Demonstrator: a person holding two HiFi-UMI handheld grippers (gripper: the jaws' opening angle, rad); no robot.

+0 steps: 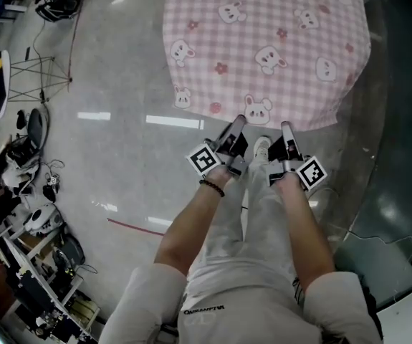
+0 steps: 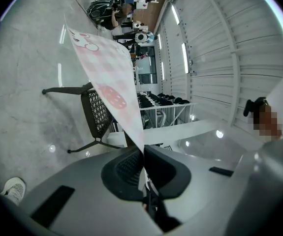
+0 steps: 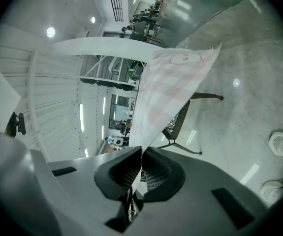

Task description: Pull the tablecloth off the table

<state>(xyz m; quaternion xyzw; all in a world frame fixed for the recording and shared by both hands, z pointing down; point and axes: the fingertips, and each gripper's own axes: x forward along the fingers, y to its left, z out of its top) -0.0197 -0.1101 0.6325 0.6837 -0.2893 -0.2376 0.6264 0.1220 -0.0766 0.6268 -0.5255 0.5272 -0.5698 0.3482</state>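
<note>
Clearly both claws are closed on cloth. The left gripper (image 1: 238, 122) has its two jaws pressed together, with only the thin hem of the tablecloth (image 1: 263, 34) caught between the dark ribbed pads. In the left gripper view the pink sheet rises from the pinch and stretches away up and to the left. The right gripper (image 1: 286, 127) is the same: jaws together, the edge of the cloth clamped between them. In the right gripper view the sheet runs up and to the right from the pinch.

In the head view the two grippers are side by side, near each other, at the near hanging edge of the cloth. The cloth, pink check with white rabbit faces and small flowers, lies over the table, covers its top fully and hangs down at the sides.

Behind the cloth both gripper views show a black mesh piece (image 2: 94, 113) on thin legs; whether it belongs to the table I cannot tell. A white shoe (image 1: 261, 147) stands on the glossy grey floor (image 1: 120, 84) between the grippers.
</note>
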